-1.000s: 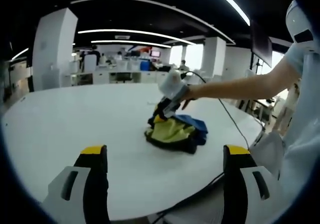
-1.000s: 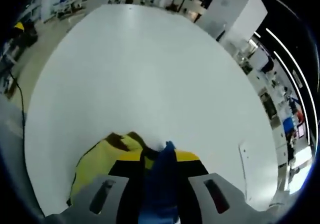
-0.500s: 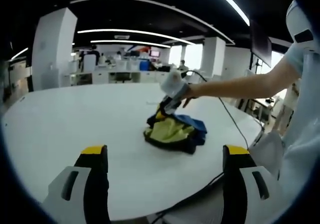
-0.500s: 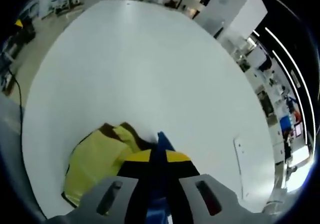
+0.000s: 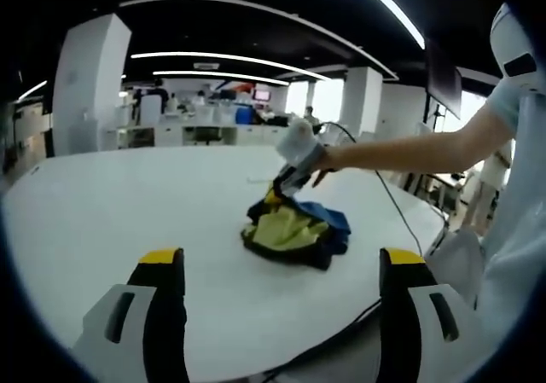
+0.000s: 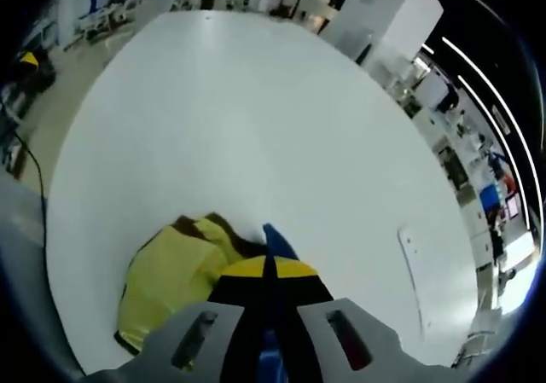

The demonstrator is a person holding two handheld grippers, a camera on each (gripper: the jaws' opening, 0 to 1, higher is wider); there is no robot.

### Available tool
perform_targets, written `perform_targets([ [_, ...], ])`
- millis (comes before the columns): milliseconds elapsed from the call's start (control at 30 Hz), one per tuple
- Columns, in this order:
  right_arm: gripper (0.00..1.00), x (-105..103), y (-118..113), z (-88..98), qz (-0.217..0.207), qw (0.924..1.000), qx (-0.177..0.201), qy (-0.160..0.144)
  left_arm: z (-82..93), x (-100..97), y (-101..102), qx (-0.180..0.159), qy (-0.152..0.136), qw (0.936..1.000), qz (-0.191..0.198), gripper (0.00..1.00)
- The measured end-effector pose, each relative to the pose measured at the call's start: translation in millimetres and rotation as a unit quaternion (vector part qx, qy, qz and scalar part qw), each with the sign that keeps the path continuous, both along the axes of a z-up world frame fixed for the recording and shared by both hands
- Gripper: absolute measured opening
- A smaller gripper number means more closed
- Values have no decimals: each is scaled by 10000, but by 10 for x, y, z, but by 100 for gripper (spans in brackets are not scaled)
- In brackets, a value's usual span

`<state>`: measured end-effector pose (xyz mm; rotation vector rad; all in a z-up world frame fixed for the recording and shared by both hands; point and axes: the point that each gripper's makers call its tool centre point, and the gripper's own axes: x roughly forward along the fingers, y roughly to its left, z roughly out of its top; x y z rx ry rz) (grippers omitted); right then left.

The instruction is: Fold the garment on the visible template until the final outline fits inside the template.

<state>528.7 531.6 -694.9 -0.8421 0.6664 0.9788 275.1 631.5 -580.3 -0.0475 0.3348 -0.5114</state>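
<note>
Garment bunched on table; right hand-held gripper pinching blue fold.

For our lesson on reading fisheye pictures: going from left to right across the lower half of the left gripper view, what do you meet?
Left yellow-tipped finger → crumpled yellow and blue garment on the white table → right yellow-tipped finger → the person's pale sleeve.

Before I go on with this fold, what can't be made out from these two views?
- Garment: what kind it is; bunched in a heap in the left gripper view.
- Blue fabric: how much the right tongs hold; in the right gripper view their own jaws cover it.
- Template outline: cannot be told on the white table. The flat white piece may be part of it; too small to say.
</note>
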Motion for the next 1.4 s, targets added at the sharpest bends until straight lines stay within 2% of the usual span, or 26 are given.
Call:
perform_targets([
  [133,1,19,-57,95,-115,9998,167,-4,-1,35,-14,-20,-27,10000,-41,91],
  [267,1,50,-135,194,-193,9995,228,-94,20,52,-94,-301,-48,9994,-173,90],
  [533,1,84,-330,345,-395,9983,367,-212,-30,92,-139,-211,18,9994,-286,90],
  [700,1,10,-425,477,-419,9974,531,-253,-8,146,-175,-257,-18,9990,-364,89],
  [867,1,36,-480,573,-465,9960,689,-321,-26,225,-257,-184,-2,9983,-558,88],
  [967,1,16,-555,609,-536,9953,744,-327,-98,246,-334,125,69,9965,-821,88],
  [1100,1,-49,-607,671,-547,9946,803,-372,-101,295,-424,-54,89,9944,-1052,87],
  [1167,1,-75,-629,710,-546,9941,841,-405,-68,353,-466,-253,33,9932,-1135,87],
  [1400,1,-87,-697,806,-572,9930,907,-489,-85,507,-493,-403,69,9915,-1237,85],
])
